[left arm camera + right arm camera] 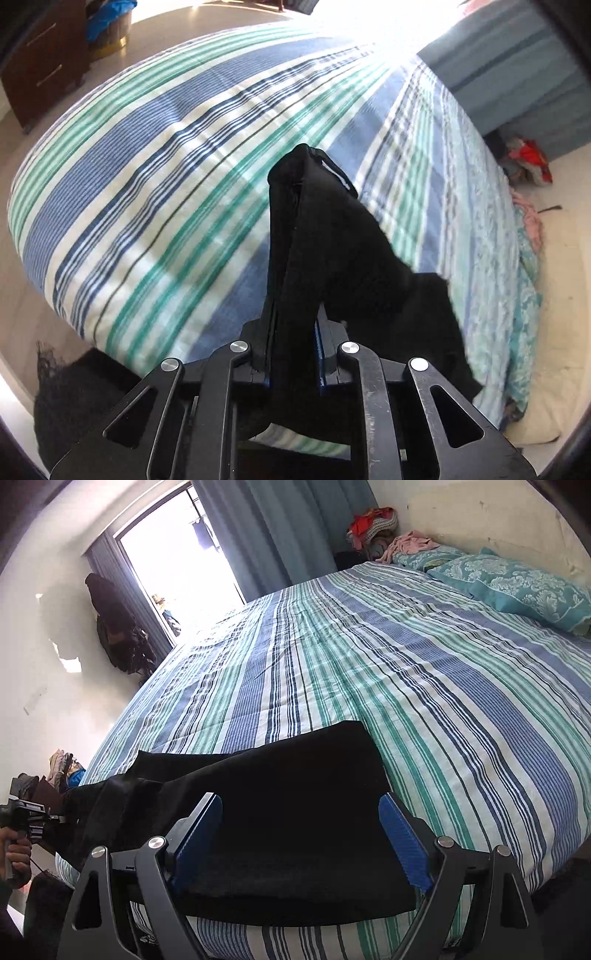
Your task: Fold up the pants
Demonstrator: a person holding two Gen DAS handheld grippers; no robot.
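On striped bed [406, 672], left tool [295, 258] clamping black pants [288, 794], right tool [299, 834] wide.

Home bedroom. A large bed [406, 672] with a blue, green and white striped cover filled both views. Teal patterned pillows [517, 587] lay at upper right of the right wrist view, blue curtains [280, 528] beside a bright window [177, 565] at upper left. A wooden dresser [44, 55] stood at upper left of the left wrist view. Clothes were piled [373, 524] in the corner.
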